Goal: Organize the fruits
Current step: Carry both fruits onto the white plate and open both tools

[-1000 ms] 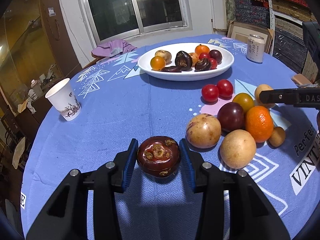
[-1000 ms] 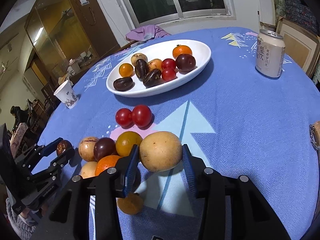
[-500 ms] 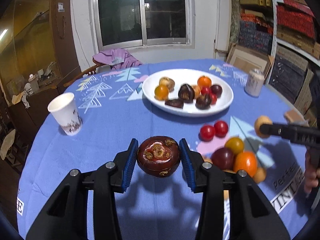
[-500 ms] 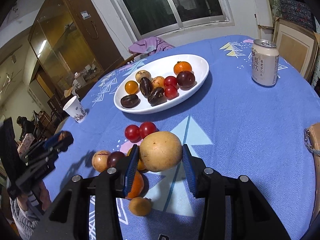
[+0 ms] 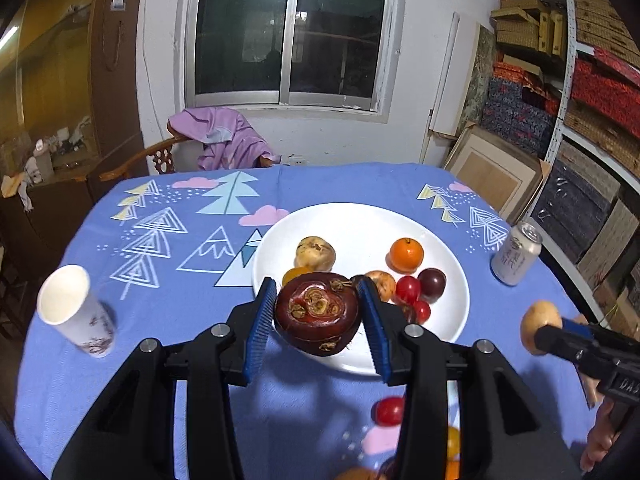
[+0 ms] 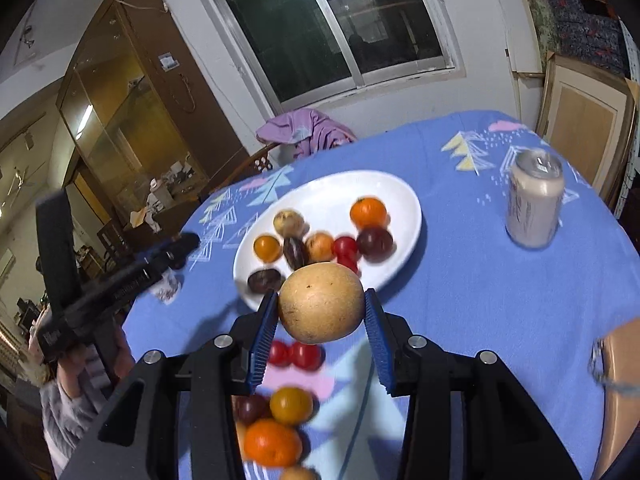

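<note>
— Gripping anything?
— Left gripper point(image 5: 318, 318) pinches a glossy dark-red mangosteen point(image 5: 317, 319); right gripper point(image 6: 320, 312) clamps a tan round fruit point(image 6: 321, 303). Both are held above the table.
— Beyond?
— White plate point(image 5: 452, 312) at 12 o'clock, 2 red tomatoes point(image 6: 295, 354) below.

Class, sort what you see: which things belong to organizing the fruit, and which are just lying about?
Part of the job: white plate, dark red fruit in the left gripper, tan fruit in the right gripper, cherry tomatoes.

Lying about: paper cup, drink can.
</note>
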`<state>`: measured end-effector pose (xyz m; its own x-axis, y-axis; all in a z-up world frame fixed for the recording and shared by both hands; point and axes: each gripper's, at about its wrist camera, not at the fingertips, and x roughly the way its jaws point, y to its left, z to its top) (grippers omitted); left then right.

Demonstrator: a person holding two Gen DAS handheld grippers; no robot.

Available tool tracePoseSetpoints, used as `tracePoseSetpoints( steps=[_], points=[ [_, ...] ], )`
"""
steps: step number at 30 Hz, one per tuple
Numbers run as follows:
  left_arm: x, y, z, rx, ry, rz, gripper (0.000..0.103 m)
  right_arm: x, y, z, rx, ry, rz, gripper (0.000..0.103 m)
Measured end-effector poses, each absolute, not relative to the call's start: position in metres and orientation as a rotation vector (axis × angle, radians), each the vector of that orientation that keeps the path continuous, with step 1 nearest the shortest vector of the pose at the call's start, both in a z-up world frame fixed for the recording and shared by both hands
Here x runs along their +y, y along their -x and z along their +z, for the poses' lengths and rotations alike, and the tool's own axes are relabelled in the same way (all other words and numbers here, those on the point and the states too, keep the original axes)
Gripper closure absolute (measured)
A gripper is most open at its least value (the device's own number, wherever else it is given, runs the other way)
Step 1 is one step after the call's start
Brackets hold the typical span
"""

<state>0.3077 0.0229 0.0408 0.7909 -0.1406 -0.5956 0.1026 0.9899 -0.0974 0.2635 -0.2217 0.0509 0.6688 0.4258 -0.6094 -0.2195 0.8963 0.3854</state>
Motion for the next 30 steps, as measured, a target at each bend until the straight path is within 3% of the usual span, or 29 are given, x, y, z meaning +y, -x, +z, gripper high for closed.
tracePoseSetpoints(
  steps=[10, 18, 20, 23, 27, 30],
  points=[
    [0.007, -0.361, -0.005, 0.746, 0.055, -0.184, 0.061, -0.204, -0.354, 0.029, 0.813, -0.331, 0.356, 0.059],
    [0.004, -0.367, -0.024, 0.78, 0.019, -0.172, 0.06, -0.193, -0.373, -0.004, 0.877, -0.325, 0.362, 0.059],
    [0.004, -0.366, -0.023, 0.778, 0.025, -0.174, 0.058, -0.192, -0.373, -0.005, 0.882, -0.318, 0.358, 0.059],
    [0.003, -0.361, -0.019, 0.763, 0.027, -0.172, 0.039, -0.19, -0.373, -0.006, 0.892, -0.308, 0.364, 0.057],
    [0.001, -0.357, -0.015, 0.749, 0.013, -0.174, 0.037, -0.192, -0.37, 0.0, 0.878, -0.319, 0.369, 0.053],
    [0.001, -0.355, -0.012, 0.742, 0.016, -0.168, 0.029, -0.196, -0.367, 0.009, 0.852, -0.326, 0.366, 0.045]
  ],
)
